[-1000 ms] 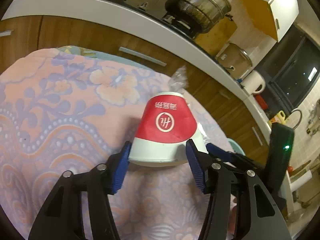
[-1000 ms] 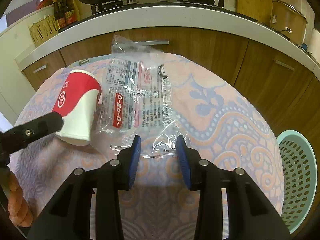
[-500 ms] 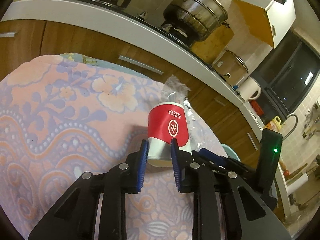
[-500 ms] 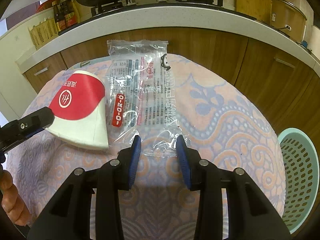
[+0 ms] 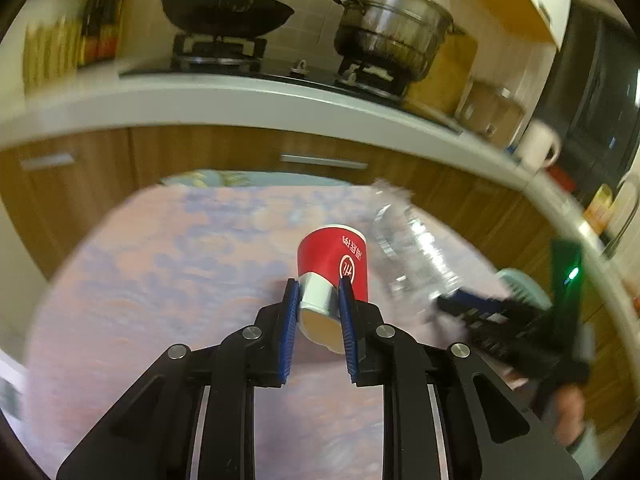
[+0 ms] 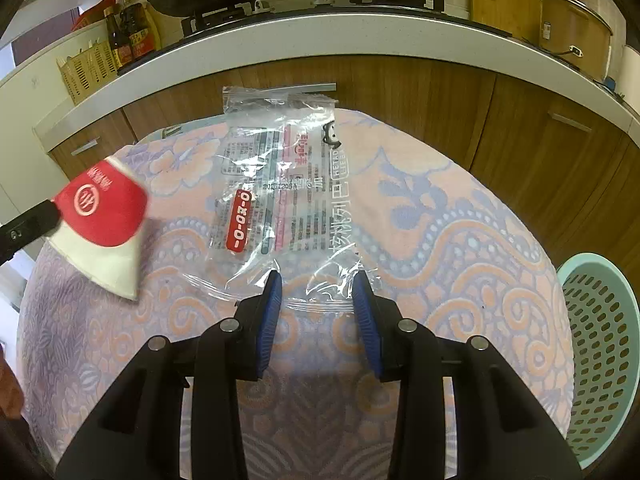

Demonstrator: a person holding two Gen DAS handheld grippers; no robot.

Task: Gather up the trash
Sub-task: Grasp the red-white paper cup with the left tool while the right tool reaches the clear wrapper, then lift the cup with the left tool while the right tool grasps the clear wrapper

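Note:
My left gripper is shut on the white rim end of a red and white paper cup and holds it above the patterned tablecloth. The cup also shows at the left of the right wrist view. A clear plastic wrapper with printed text lies flat on the cloth; it shows blurred in the left wrist view. My right gripper is open, its fingertips at the wrapper's near edge, touching nothing that I can tell.
A pale green perforated basket stands beside the table at the right. Behind the table run wooden cabinets under a counter with a wok and a steel pot.
My left gripper has closed on the cup and lifted it, squeezing its rim end narrower. The left view has swung and blurred. The right gripper and wrapper have barely moved.

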